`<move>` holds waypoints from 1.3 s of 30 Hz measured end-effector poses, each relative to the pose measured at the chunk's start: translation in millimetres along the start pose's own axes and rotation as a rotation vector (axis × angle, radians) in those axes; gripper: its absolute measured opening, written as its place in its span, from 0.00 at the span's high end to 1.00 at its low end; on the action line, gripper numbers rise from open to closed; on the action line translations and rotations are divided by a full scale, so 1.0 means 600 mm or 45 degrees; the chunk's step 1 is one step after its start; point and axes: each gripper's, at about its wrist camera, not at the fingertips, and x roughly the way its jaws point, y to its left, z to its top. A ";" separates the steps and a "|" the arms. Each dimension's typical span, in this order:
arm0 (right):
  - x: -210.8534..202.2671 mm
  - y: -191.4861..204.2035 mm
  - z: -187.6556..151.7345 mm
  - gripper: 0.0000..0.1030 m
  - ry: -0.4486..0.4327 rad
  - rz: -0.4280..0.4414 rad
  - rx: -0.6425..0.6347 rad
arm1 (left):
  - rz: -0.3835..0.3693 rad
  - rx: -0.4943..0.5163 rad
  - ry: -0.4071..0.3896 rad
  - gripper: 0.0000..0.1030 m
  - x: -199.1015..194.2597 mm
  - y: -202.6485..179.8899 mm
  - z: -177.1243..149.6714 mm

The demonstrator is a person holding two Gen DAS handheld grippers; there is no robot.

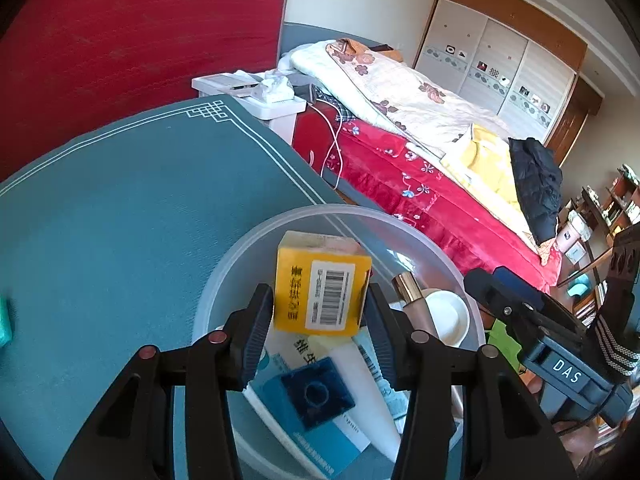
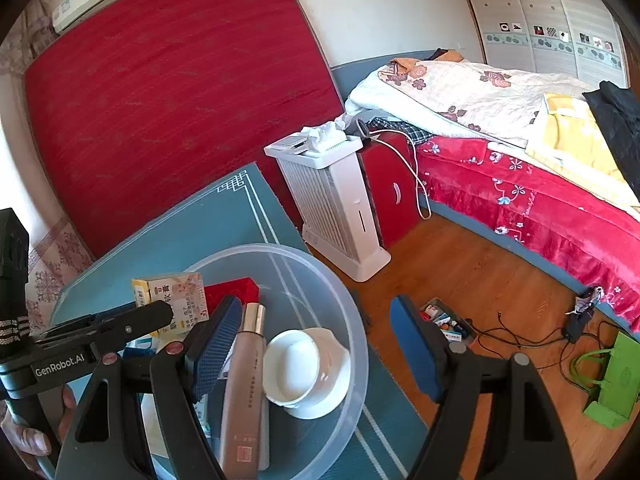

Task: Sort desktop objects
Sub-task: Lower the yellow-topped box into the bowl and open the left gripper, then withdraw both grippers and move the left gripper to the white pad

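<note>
A yellow barcoded box [image 1: 322, 288] hangs tilted above the clear plastic basin [image 1: 256, 236]. Inside lie a white dish [image 1: 448, 316], a rose-gold tube [image 2: 244, 392] and a blue-white carton [image 1: 320, 432].

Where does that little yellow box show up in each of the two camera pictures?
Left wrist view: yellow box at centre, clamped in the left gripper over the clear tub.
Right wrist view: lower left, above the tub's left rim.
Shared landmark: white cup inside the tub.

A yellow cardboard box [image 1: 322, 286] with a black-and-white barcode was seen above a translucent round plastic basin [image 1: 440, 254]; the teal table mat [image 1: 140, 208] was edged with white lines.
</note>
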 end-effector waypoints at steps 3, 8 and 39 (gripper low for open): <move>-0.003 0.007 -0.003 0.22 0.006 0.002 -0.008 | -0.016 -0.013 -0.015 0.51 -0.012 0.004 -0.004; -0.011 0.018 -0.003 0.22 0.006 0.005 -0.018 | -0.032 -0.021 -0.049 0.51 -0.040 0.009 -0.012; -0.017 0.213 -0.050 0.22 0.037 0.173 -0.282 | 0.308 -0.285 -0.117 0.51 -0.143 0.227 -0.105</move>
